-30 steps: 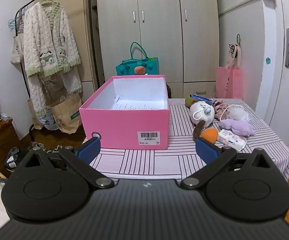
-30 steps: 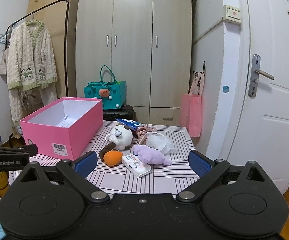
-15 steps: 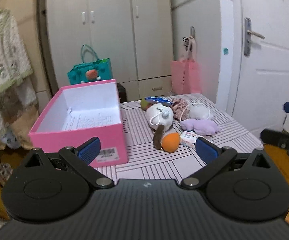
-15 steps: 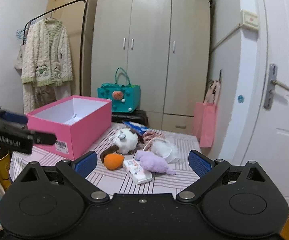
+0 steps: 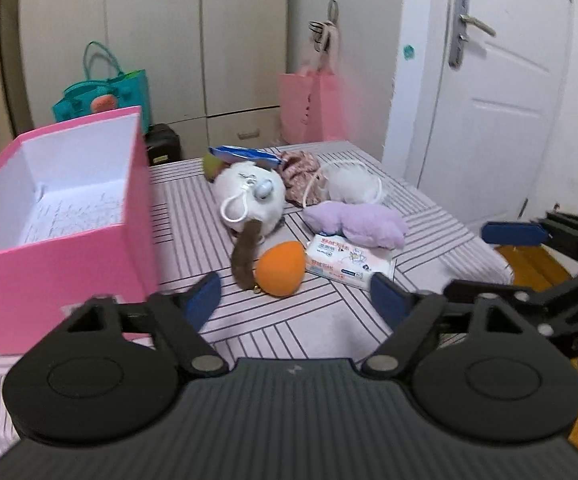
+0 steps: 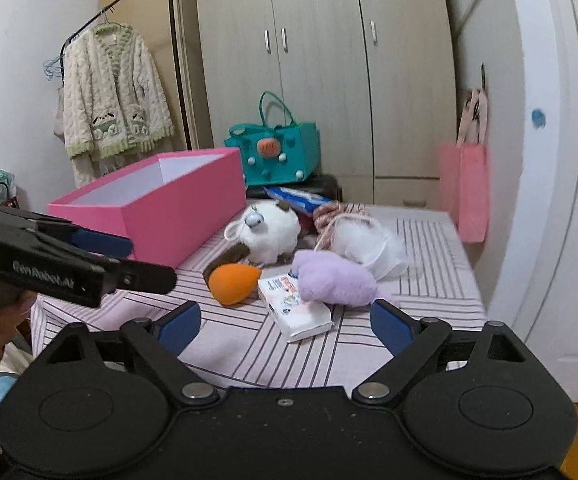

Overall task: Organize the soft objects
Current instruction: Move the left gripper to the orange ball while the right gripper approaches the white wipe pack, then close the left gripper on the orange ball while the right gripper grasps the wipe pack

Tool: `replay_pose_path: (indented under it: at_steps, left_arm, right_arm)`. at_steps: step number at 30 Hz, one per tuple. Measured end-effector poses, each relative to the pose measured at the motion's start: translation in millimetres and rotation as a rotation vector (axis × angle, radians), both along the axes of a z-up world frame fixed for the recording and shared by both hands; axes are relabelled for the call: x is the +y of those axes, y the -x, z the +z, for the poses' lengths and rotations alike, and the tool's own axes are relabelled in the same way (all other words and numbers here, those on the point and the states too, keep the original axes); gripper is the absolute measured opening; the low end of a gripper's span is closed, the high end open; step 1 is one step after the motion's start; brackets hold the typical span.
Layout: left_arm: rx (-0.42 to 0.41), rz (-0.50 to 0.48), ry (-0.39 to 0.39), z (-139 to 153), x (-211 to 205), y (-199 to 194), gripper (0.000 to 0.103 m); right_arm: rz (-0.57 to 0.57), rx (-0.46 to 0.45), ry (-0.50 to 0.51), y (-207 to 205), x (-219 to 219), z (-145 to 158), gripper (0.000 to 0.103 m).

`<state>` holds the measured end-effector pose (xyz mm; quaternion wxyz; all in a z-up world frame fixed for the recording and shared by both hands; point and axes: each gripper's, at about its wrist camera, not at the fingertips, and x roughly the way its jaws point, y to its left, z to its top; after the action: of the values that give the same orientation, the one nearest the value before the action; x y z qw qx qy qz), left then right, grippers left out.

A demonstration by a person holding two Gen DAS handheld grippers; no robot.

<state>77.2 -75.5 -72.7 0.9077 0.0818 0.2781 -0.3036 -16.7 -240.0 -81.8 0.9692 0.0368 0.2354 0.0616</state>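
Note:
An open pink box (image 5: 61, 216) (image 6: 157, 208) stands on the left of the striped table. To its right lies a pile: a white plush with a brown tail (image 5: 249, 200) (image 6: 269, 232), an orange teardrop toy (image 5: 281, 268) (image 6: 233, 278), a purple plush (image 5: 357, 224) (image 6: 333, 282), a tissue pack (image 5: 349, 260) (image 6: 297, 312), a white puff with a cord (image 5: 349, 184) (image 6: 365, 240) and a pink scrunchie (image 5: 299, 174). My left gripper (image 5: 295, 298) is open and empty, just short of the orange toy. My right gripper (image 6: 285, 320) is open and empty over the tissue pack.
The striped table (image 5: 289, 320) ends near a white door (image 5: 501, 100) on the right. A wardrobe (image 6: 321, 60), a teal bag (image 6: 277, 156), a pink bag (image 6: 465, 192) and a clothes rail with a cardigan (image 6: 113, 96) stand behind. A blue packet (image 5: 245, 154) lies at the back of the pile.
Both grippers have moved in toward the pile of soft things, the left one swinging right away from the box. Both stay open and empty.

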Motion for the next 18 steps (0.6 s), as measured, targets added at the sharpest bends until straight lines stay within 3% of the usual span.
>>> replay_pose_path:
  at_steps: [6, 13, 18]
  left_arm:
    - [-0.106, -0.02, -0.059, -16.4, -17.8, -11.0, 0.065]
    - [-0.062, -0.051, -0.057, -29.2, -22.6, -43.3, 0.051]
    - [-0.045, -0.114, -0.065, -33.6, -26.0, -53.2, 0.047]
  right_arm:
    - [0.011, 0.016, -0.024, -27.4, -7.0, -27.4, 0.081]
    - [0.058, 0.004, 0.048, -49.6, 0.2, -49.4, 0.073]
    - [0.067, 0.017, 0.014, -63.5, -4.7, -54.3, 0.071]
